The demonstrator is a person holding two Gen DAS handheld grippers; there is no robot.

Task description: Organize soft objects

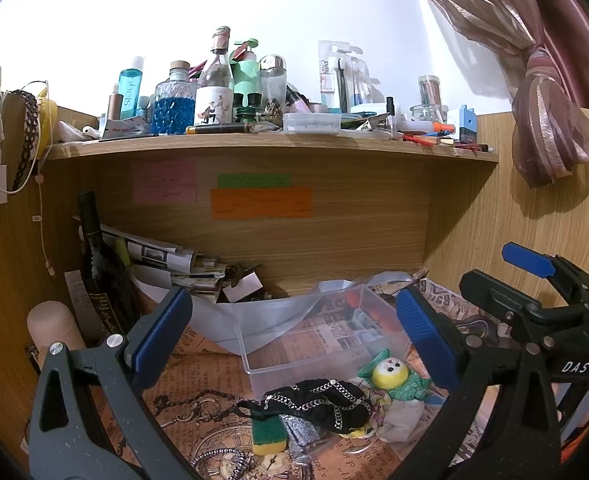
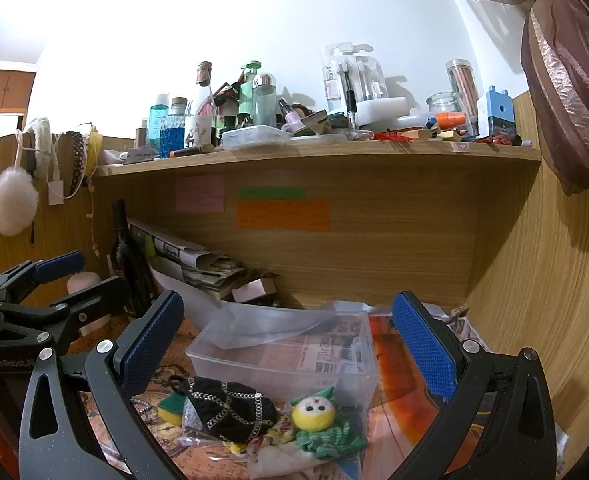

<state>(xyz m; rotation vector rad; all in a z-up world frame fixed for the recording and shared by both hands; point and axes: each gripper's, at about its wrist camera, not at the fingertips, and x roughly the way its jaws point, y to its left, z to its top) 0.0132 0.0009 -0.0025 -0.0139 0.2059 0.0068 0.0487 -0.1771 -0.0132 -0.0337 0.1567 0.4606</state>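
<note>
Reading "DAS" on right claw.

The left gripper hangs wide open over a clear plastic box on the printed desk paper. Just in front of the box lie a black chained pouch, a yellow-faced green doll and a green-yellow sponge. The right gripper shows at the right edge.

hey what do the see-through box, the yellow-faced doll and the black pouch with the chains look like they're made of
Clear box: thin glossy plastic, the newspaper print shows through its walls. Yellow-faced doll: head looks like matte felted wool, fuzzy surface; green body seems knitted or crocheted, ribbed strands visible. Black pouch: soft dark fabric, possibly velvet, crossed by shiny silver metal-looking chains.
</note>
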